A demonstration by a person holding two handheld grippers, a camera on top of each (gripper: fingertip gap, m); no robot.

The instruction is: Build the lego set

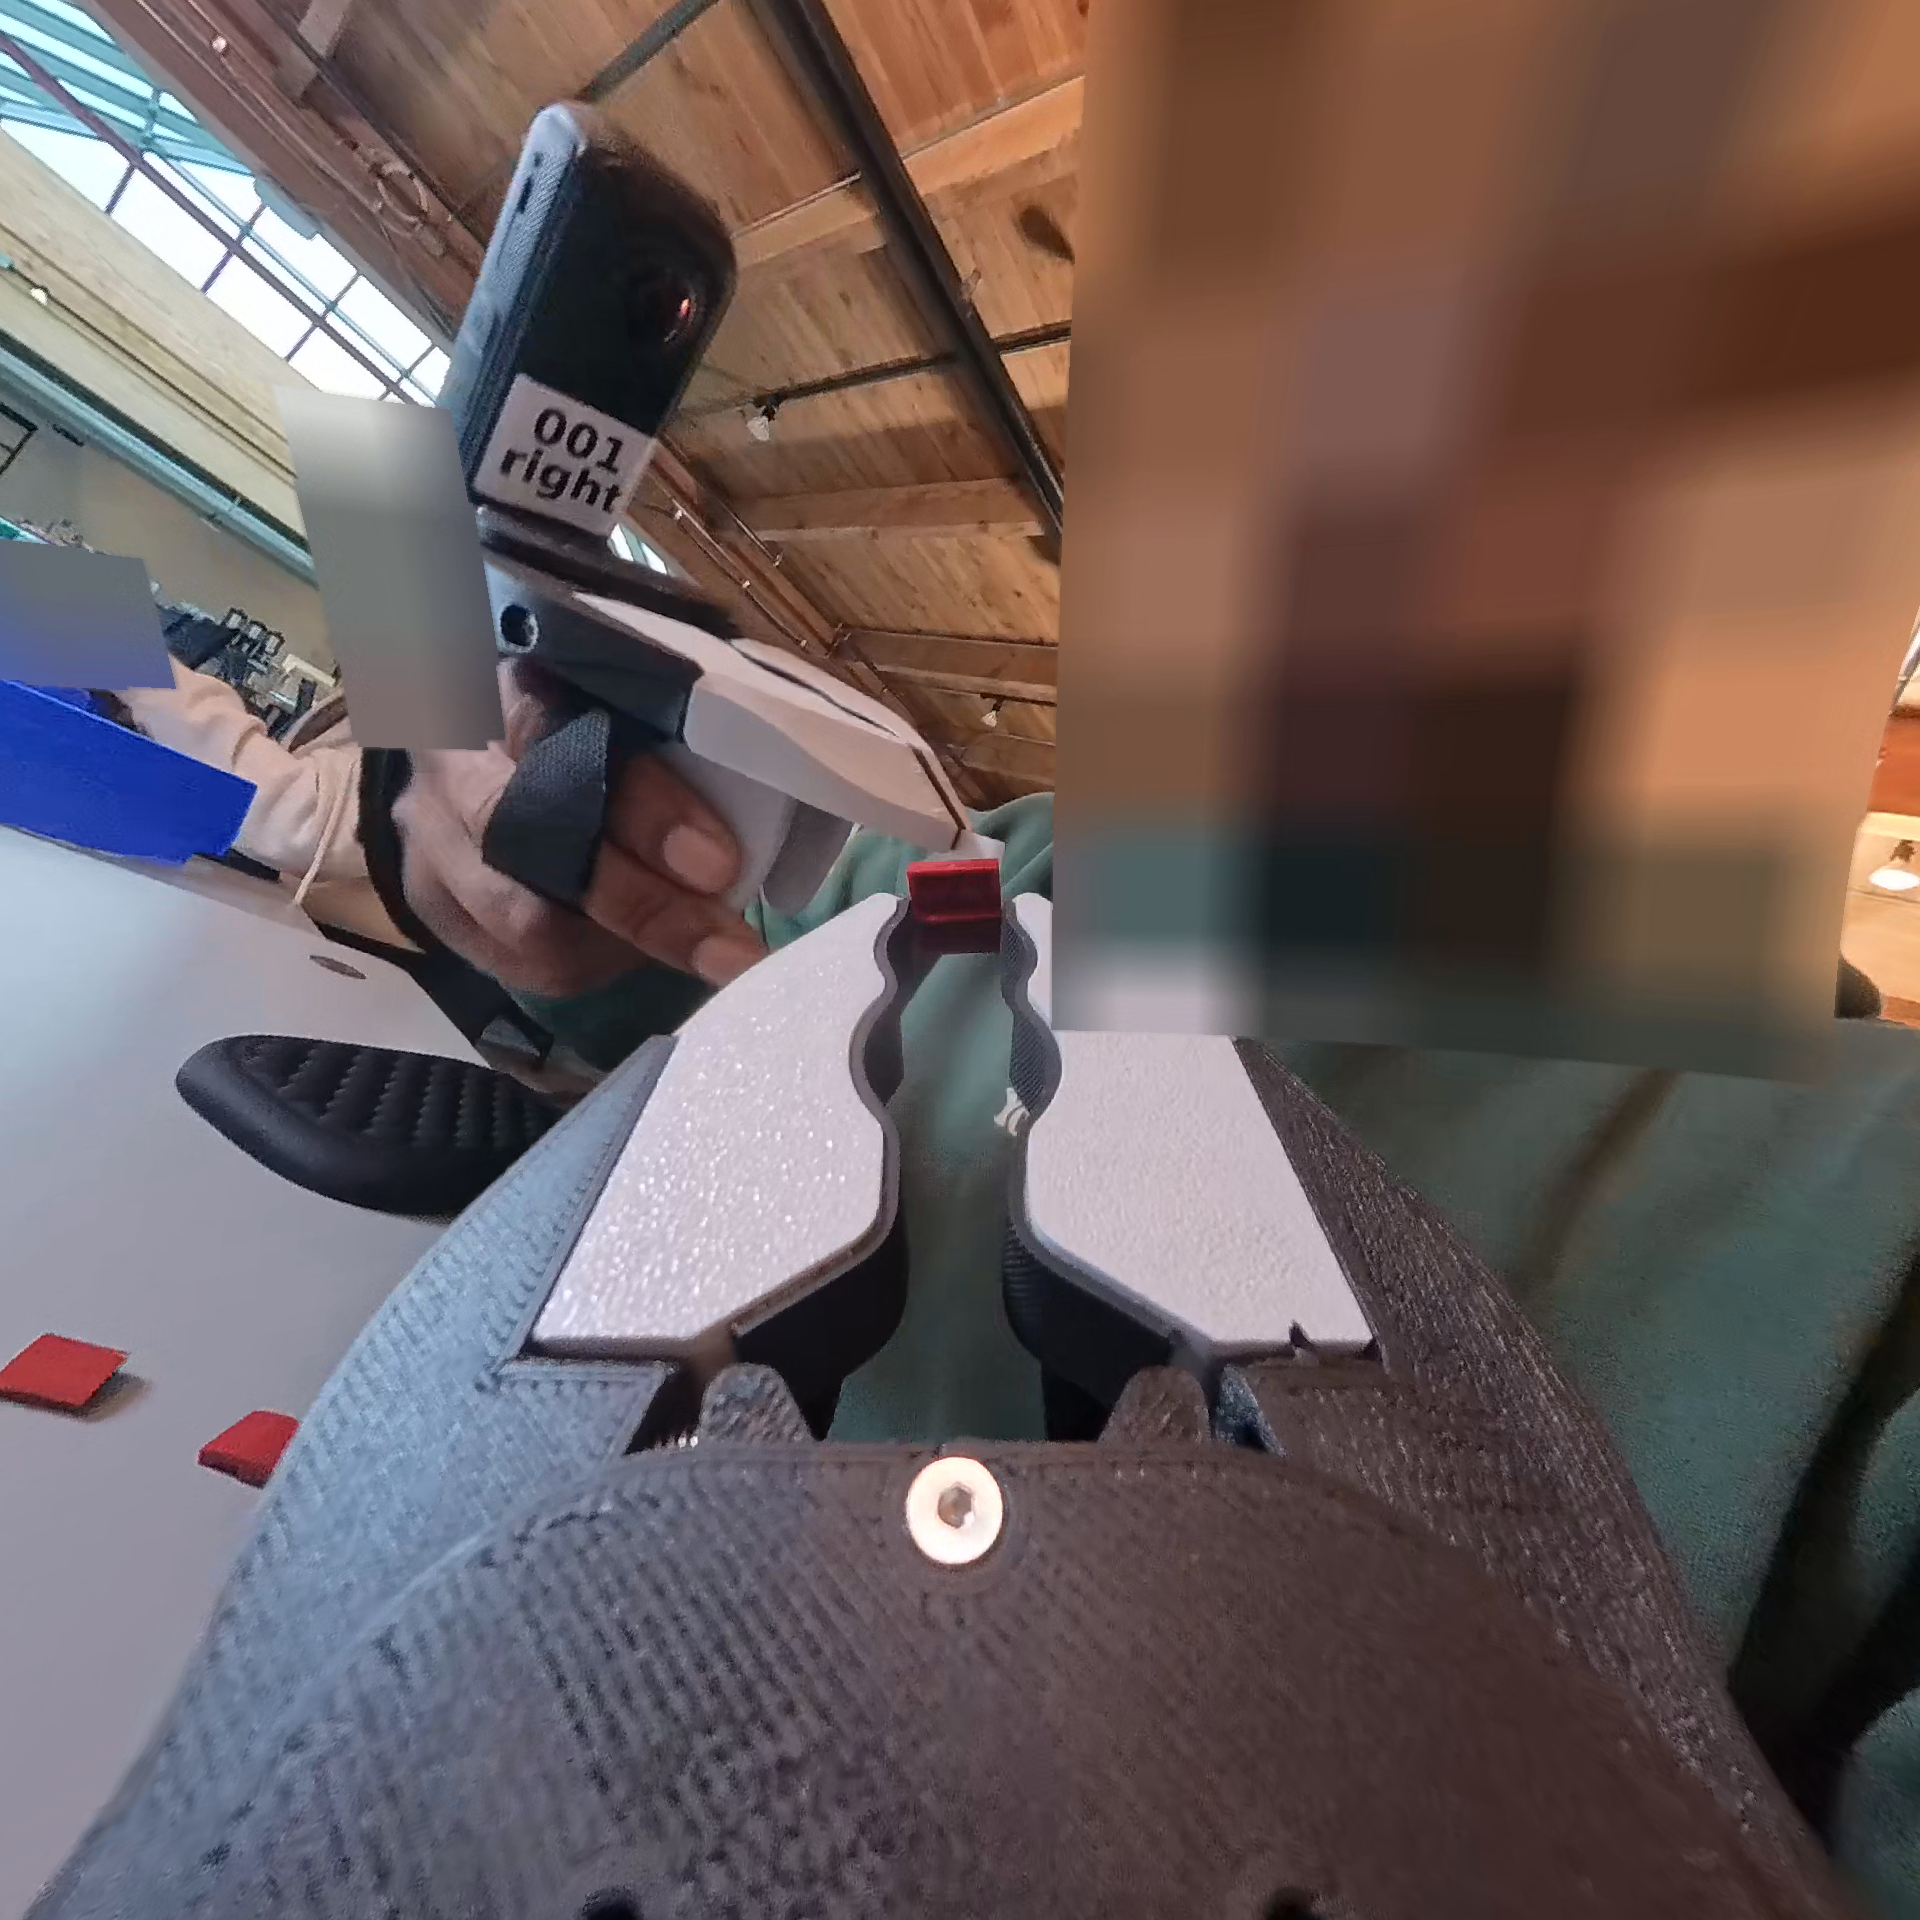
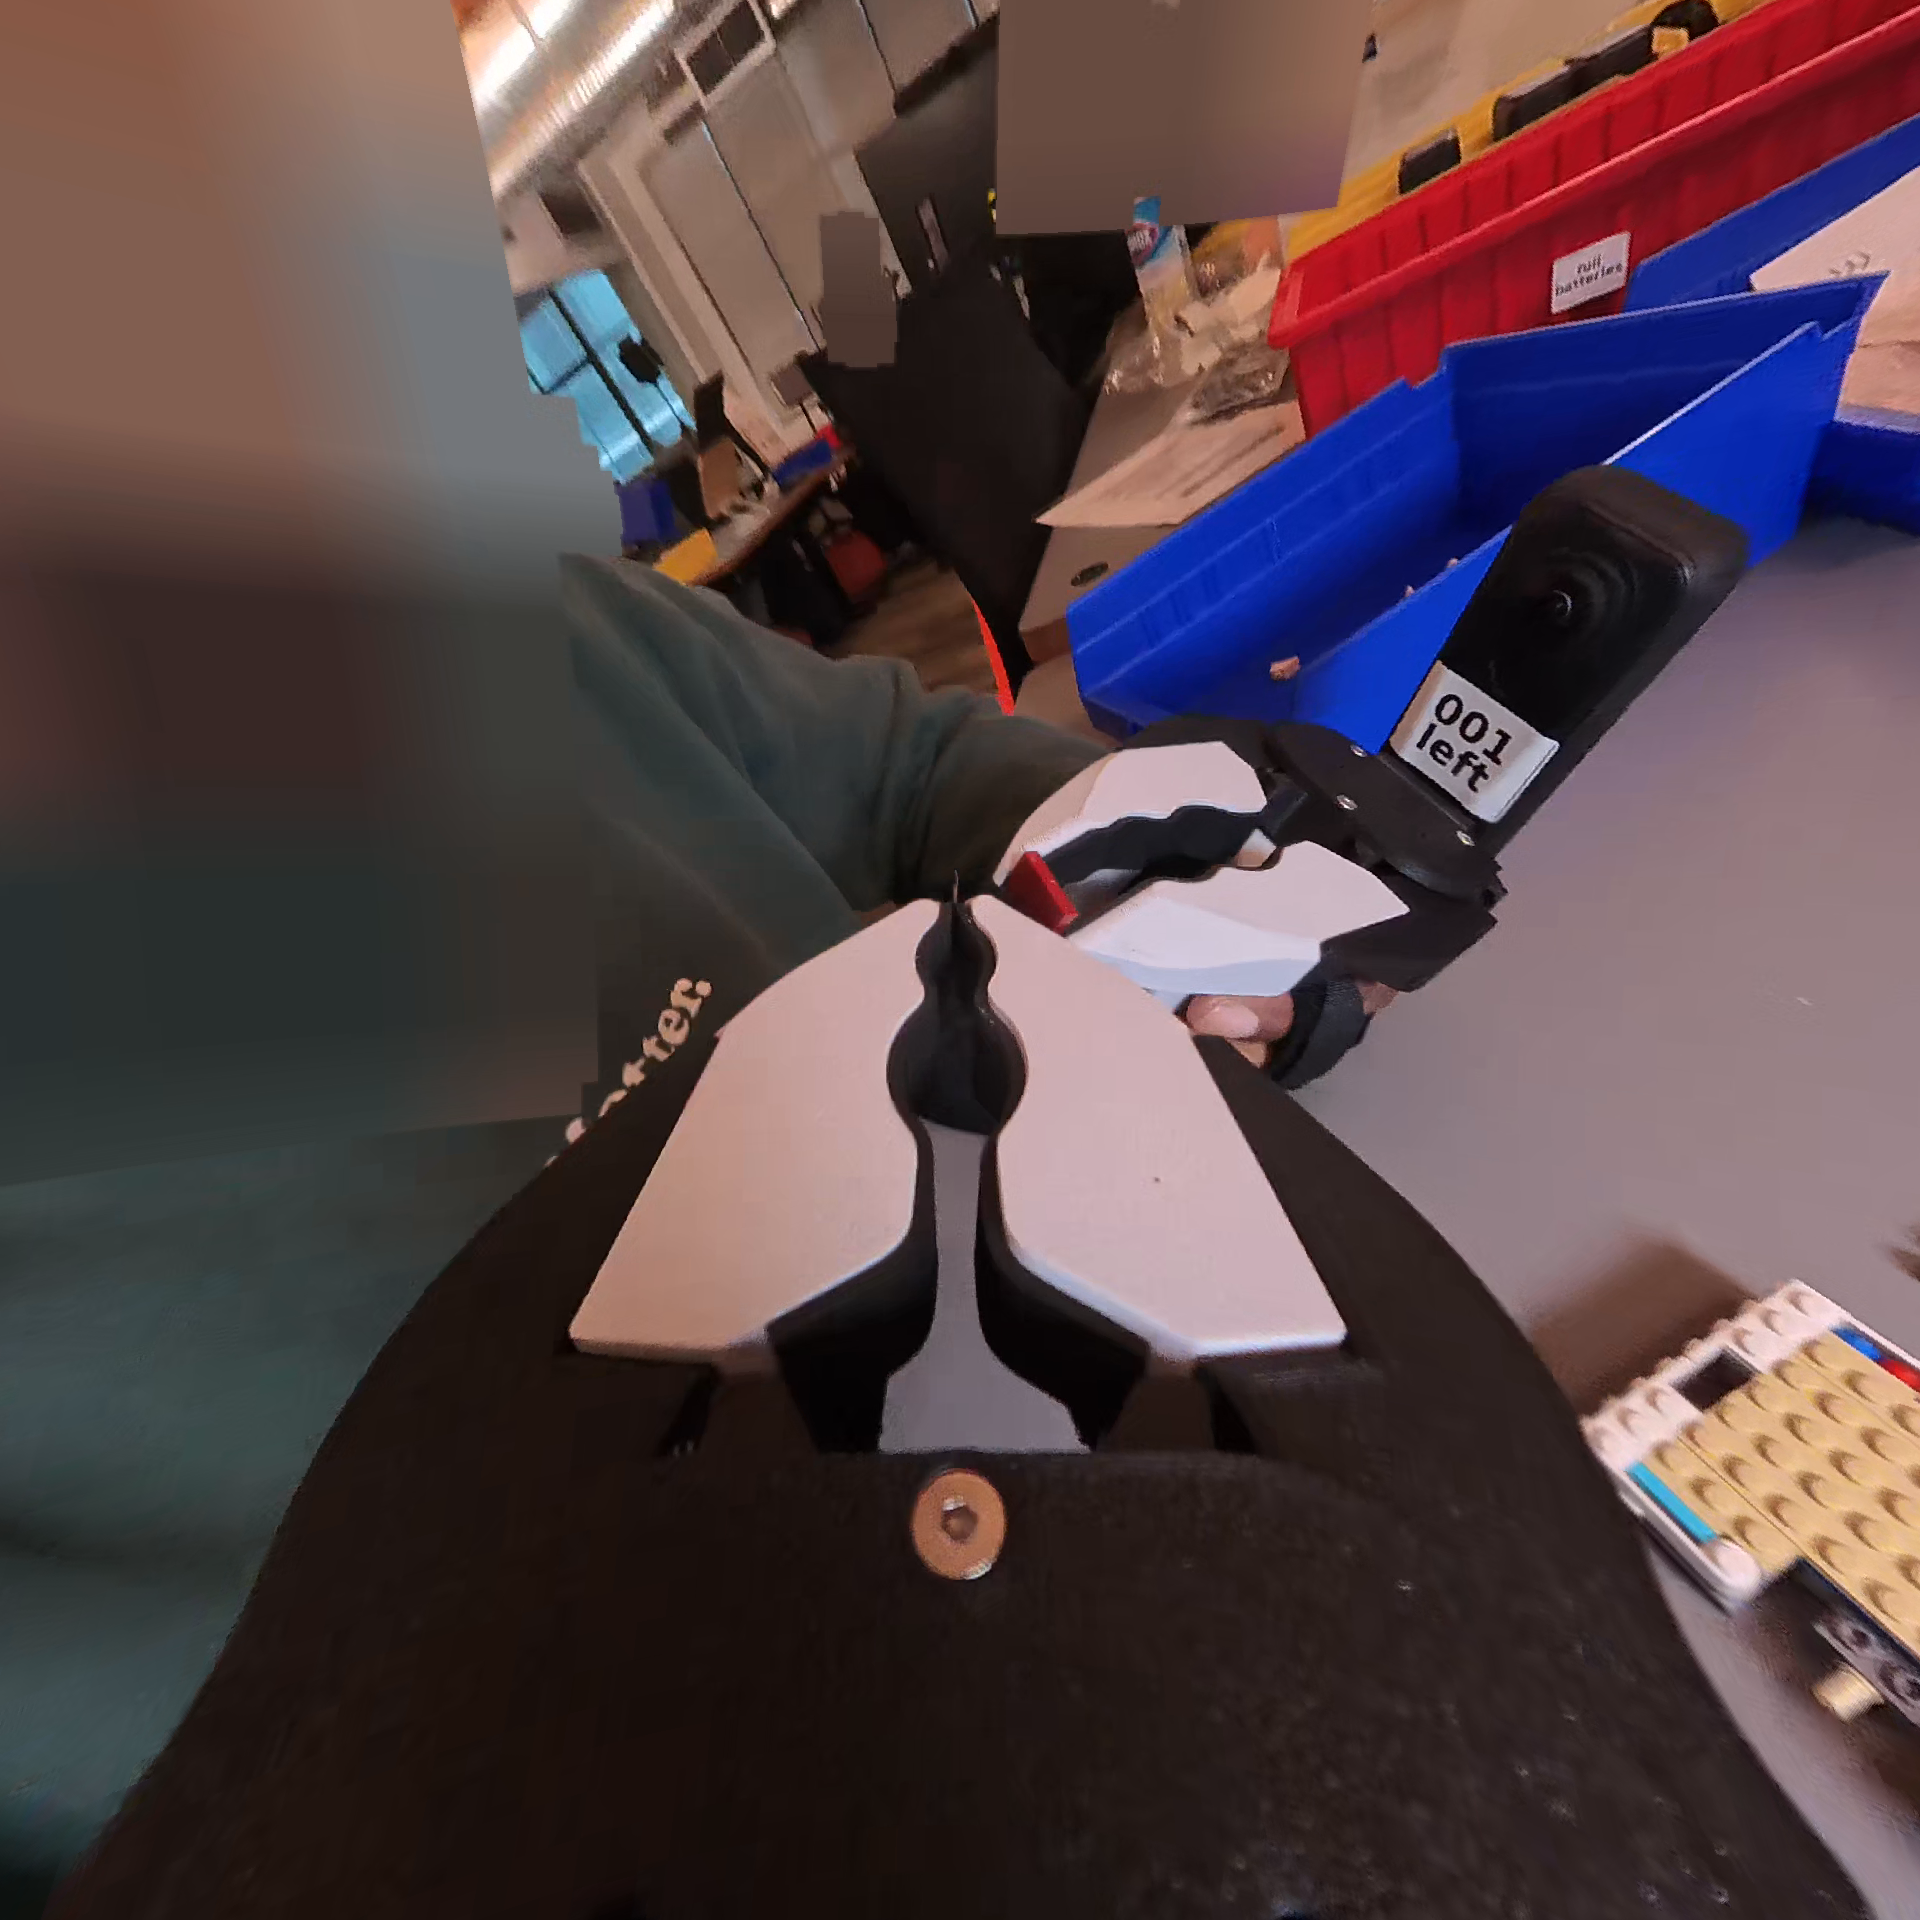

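**Red brick held in the air, off the tabletop**

The red brick (image 1: pixel 954 906) is pinched between the tips of the left gripper (image 1: pixel 954 920), raised in front of the person's green sweatshirt (image 1: pixel 1455 1299), clear of the tabletop (image 1: pixel 135 1091). The right gripper (image 2: pixel 958 914) has its jaws pressed together on nothing, tips just beside the brick. A hand (image 1: pixel 582 862) grips its handle. Two red plates (image 1: pixel 62 1371) lie loose on the tabletop. The partly built set (image 2: pixel 1808 1455) sits well apart; blue bins (image 2: pixel 1351 540) line the far edge.

Bright daylight from skylights (image 1: pixel 208 208); wide-angle bending, edges perhaps motion-blurred.
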